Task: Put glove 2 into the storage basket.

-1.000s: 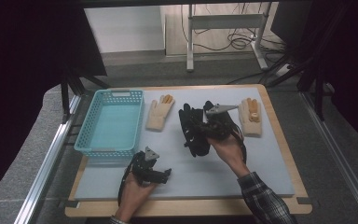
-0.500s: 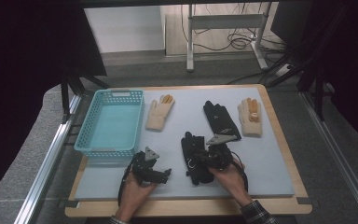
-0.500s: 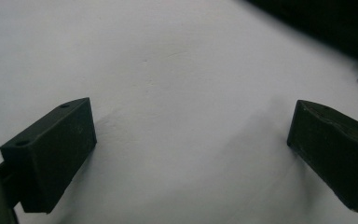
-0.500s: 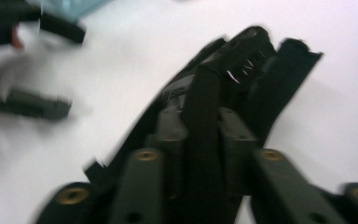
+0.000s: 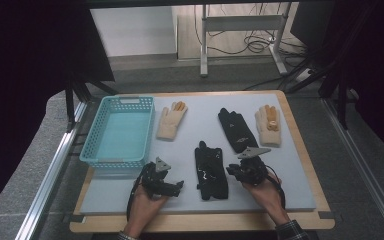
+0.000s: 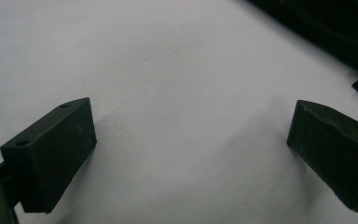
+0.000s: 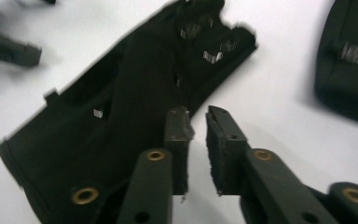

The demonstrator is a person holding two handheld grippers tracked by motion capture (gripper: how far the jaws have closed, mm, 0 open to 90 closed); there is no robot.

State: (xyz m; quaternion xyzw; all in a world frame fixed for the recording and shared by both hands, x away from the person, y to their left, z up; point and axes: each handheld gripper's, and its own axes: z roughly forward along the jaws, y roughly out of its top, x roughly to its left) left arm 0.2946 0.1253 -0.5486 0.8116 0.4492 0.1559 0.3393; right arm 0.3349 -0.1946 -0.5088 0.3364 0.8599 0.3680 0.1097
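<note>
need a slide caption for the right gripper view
Right gripper, jaws nearly closed with nothing between them, beside the edge of a black glove lying flat on the white mat.

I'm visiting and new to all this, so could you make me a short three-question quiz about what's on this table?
1. How many gloves lie on the mat?
2. True or false: the blue basket holds a glove.
3. Which gripper has its jaws wide apart: A left, B right?

Key:
1. Four: the near black glove, the far black glove, and two beige gloves.
2. False.
3. A: the left gripper is wide; the right gripper is nearly closed, holding nothing.
</note>
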